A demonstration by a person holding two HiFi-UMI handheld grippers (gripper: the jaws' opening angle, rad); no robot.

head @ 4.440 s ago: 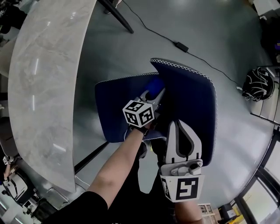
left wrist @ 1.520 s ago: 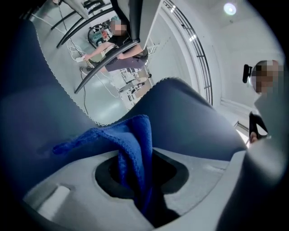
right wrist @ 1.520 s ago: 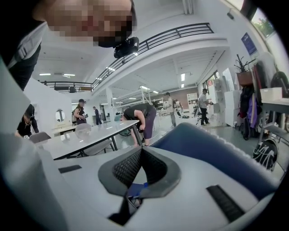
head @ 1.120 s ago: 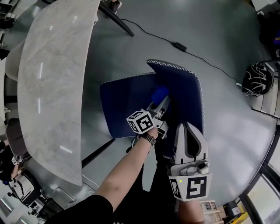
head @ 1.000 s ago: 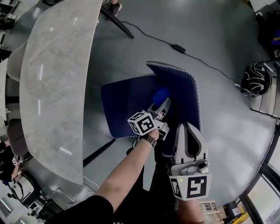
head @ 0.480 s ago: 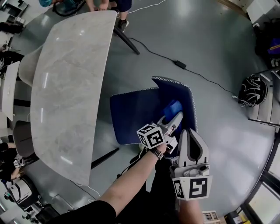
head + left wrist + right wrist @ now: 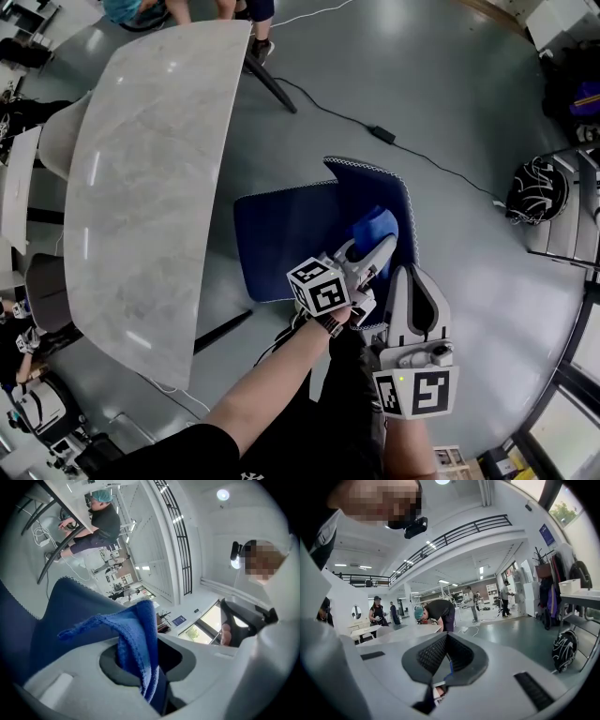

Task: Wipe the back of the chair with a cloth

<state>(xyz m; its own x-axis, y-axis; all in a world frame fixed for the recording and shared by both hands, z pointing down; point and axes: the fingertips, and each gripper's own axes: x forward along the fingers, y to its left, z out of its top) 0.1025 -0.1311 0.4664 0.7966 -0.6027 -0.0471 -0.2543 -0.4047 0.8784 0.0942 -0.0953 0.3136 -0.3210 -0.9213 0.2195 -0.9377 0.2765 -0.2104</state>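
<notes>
Cloth (image 7: 376,226) of bright blue towelling is pinched between the jaws of the left gripper (image 7: 377,251). The left gripper view shows it clamped deep between them, with one loose fold standing up past the tips. The person's bare forearm (image 7: 272,384) runs up to that gripper's marker cube (image 7: 319,289). Just to its right, the right gripper (image 7: 413,277) has its jaws pressed together with nothing held (only a sliver of blue shows through the gap behind the tips).

The cloth lies over the face of the dark blue chair back (image 7: 370,187), about midway along it and near its white-stitched outer edge. The right gripper's tips sit by the near end of that same edge. The chair seat (image 7: 281,239) spreads to the left, its side close beside the curved edge of a pale marble table (image 7: 150,178).

Beyond the chair a black cable (image 7: 319,101) with a power brick (image 7: 381,134) trails across the grey floor (image 7: 450,75). Farthest off, past the table, a person in a teal cap (image 7: 436,613) bends over.
</notes>
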